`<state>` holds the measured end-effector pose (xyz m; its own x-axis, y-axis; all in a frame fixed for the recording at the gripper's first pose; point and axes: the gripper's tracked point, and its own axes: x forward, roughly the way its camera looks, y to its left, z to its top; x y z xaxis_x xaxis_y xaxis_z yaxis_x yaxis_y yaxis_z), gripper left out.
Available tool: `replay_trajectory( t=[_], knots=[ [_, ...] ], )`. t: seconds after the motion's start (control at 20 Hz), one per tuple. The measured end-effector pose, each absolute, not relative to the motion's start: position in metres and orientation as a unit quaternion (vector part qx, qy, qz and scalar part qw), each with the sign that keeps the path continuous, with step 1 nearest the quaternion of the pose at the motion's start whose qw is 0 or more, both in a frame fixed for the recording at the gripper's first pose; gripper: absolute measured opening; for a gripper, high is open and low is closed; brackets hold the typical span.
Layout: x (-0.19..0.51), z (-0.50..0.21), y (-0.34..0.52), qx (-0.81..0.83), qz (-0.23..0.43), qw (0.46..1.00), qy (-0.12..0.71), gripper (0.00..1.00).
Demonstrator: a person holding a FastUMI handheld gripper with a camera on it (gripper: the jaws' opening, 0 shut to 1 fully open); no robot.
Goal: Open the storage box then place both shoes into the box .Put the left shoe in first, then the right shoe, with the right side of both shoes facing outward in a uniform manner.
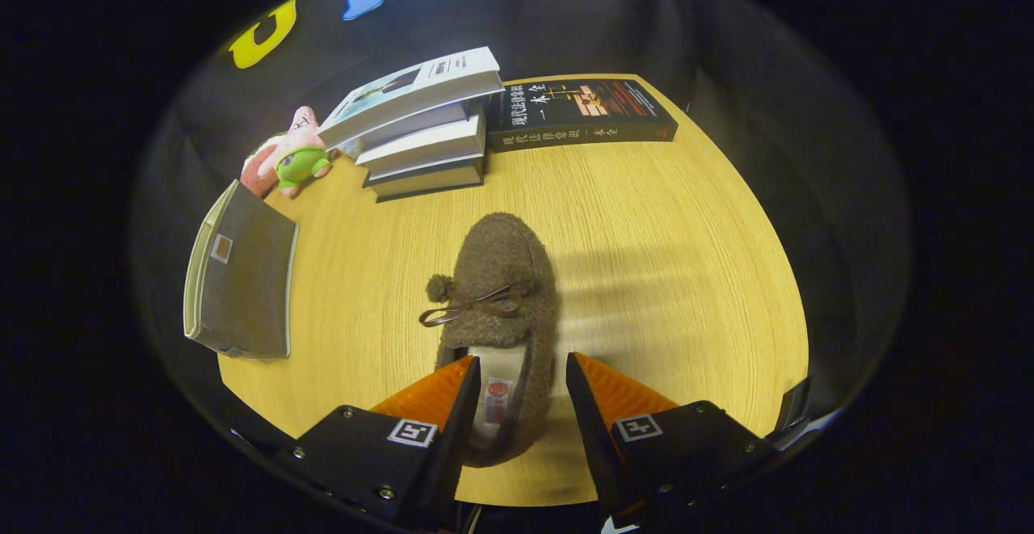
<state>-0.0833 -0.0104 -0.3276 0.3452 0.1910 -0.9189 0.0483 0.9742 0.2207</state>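
I see the shoe [497, 308] on the table [678, 275], heel btwn my claw [521, 372] fingers, toe pointing ahead; claw open, not touching.

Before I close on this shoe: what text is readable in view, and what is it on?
"现代法律常识一本全": spine of the black book, as best it reads.
"一本全": the same book's cover.
Top book of the stack: print too small to read.
Insole tag in the shoe, between the open gripper fingers: red mark, unreadable.
Patch on the storage box: blurred.
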Motion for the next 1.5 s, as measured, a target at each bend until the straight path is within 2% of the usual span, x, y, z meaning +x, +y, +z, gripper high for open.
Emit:
replay_trajectory(
  t=[0.25,0.35,0.45,0.5,0.6,0.95,1.5],
  knots=[
    [-0.075,-0.352,-0.015,0.091,0.037,0.795,0.598,0.65],
    [-0.072,-0.36,-0.004,0.112,0.055,0.786,0.605,0.59],
    [-0.068,-0.358,-0.004,0.114,0.042,0.783,0.61,0.17],
    [-0.07,-0.357,-0.005,0.115,0.041,0.781,0.613,0.09],
    [-0.072,-0.352,-0.002,0.133,0.037,0.774,0.618,0.0],
    [-0.064,-0.283,0.034,0.183,0.061,0.763,0.617,0.0],
    [-0.022,-0.179,0.149,0.141,0.149,0.799,0.566,0.0]
  ],
)
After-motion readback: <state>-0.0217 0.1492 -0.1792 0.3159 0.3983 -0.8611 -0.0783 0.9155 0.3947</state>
